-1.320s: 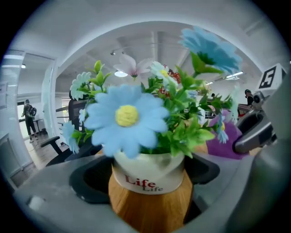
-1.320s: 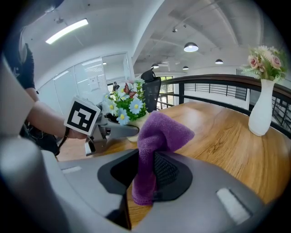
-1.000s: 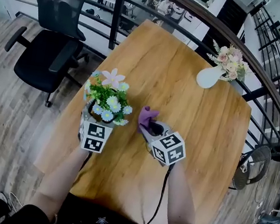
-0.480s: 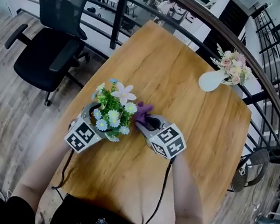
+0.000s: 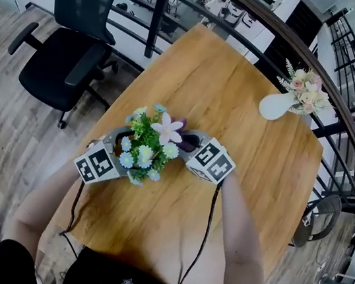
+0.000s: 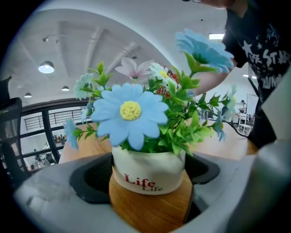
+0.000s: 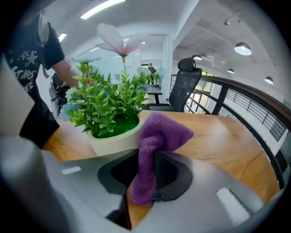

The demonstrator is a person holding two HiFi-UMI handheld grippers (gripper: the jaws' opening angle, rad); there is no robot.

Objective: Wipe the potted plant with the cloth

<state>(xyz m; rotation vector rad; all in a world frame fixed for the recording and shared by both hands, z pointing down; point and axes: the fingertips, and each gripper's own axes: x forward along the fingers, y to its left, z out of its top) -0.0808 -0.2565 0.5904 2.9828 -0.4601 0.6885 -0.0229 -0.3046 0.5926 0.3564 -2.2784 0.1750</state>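
The left gripper (image 5: pixel 124 152) is gripping the potted plant (image 6: pixel 148 170) near the bench's (image 5: pixel 237 101) left edge, its fingers spread wide and pressing on the white pot's sides. The right gripper (image 7: pixel 144 179) is pinching a fold of purple cloth (image 7: pixel 161 132) just beside the pot's rim. A hard wipe is likely risking twisting the pot loose. The cloth could also be snagging stems or slipping free.

Potted plant (image 5: pixel 144 149) between the left tool's (image 6: pixel 148 200) jaws, above the desk's (image 5: pixel 237 101) near left. Cloth (image 7: pixel 157 136) pinched in the right tool (image 7: pixel 145 182), just right of it. Vase of flowers (image 5: pixel 278 104) at the far right corner, office chair (image 5: pixel 64 53) off the left edge.
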